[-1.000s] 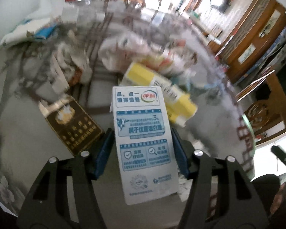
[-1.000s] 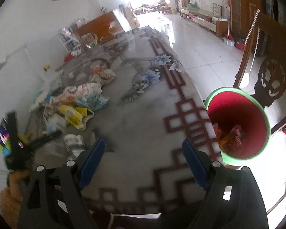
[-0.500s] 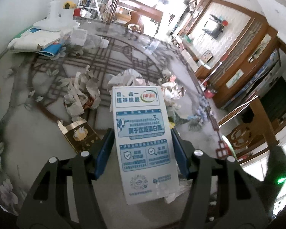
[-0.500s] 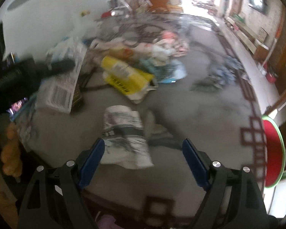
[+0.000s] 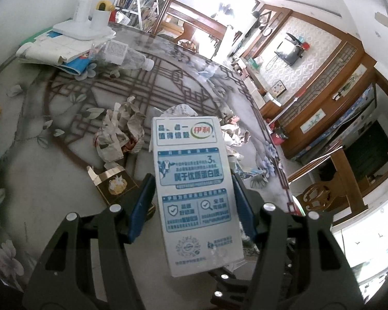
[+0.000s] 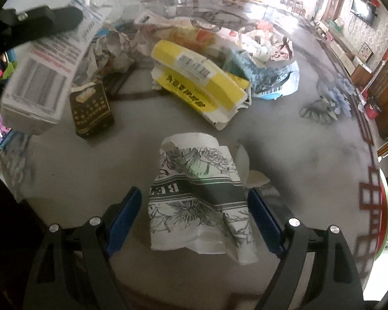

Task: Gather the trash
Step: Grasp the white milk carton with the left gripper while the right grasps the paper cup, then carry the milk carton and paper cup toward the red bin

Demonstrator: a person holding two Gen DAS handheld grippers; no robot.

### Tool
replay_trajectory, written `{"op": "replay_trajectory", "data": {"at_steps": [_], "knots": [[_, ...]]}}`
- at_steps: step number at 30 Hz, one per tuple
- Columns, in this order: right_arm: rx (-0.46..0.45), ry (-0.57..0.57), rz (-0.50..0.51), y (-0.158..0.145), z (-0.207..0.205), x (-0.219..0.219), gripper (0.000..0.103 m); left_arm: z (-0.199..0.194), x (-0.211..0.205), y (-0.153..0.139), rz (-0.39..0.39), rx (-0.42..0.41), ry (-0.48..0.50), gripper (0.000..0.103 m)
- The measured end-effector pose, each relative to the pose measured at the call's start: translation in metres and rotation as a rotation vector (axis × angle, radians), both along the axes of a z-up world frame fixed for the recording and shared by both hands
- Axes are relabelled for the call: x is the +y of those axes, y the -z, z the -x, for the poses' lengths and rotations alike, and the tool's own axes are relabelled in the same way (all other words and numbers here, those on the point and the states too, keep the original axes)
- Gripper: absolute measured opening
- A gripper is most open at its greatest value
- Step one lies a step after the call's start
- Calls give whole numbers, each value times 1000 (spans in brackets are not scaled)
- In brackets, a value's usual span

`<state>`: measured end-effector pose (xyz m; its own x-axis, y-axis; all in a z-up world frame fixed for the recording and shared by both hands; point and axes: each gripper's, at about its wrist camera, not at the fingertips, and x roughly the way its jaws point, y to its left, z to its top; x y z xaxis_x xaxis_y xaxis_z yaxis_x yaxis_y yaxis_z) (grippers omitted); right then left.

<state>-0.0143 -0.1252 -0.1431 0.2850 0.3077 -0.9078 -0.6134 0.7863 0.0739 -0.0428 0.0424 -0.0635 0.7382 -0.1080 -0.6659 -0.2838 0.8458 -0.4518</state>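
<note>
Milk carton [image 5: 194, 188]: "伊利" logo at top; "3" in the panel below it.
Crumpled paper cup [image 6: 199, 199]: upside-down letters "BE".

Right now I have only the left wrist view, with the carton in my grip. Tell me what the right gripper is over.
Observer: Right gripper is open, with crumpled paper between its fingers, not pinched.
Operator: Say what lies beyond the paper.
Observer: A yellow box on its side, apart from the paper.
Operator: Confirm the paper is free.
Observer: Nothing lies on it; it sits alone on the table.
</note>
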Motion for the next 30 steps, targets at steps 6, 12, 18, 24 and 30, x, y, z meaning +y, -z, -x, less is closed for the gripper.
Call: {"op": "replay_trajectory", "data": {"at_steps": [6,12,18,24,30], "knots": [[14,11,-46,2,-4,-8,68,-2,-4,3,-5,13,3,58],[-12,57,-122,-20,-7,-30,68,-3,-9,6,-16,25,12,58],[-42,125,-190,-46,-12,-57,68,-6,-14,10,-32,39,27,58],[-63,174,-230,-63,-9,-83,68,-10,-25,15,-45,49,63,58],[-69,216,-256,-69,-9,-103,68,-14,-37,21,-72,65,91,58]]}}
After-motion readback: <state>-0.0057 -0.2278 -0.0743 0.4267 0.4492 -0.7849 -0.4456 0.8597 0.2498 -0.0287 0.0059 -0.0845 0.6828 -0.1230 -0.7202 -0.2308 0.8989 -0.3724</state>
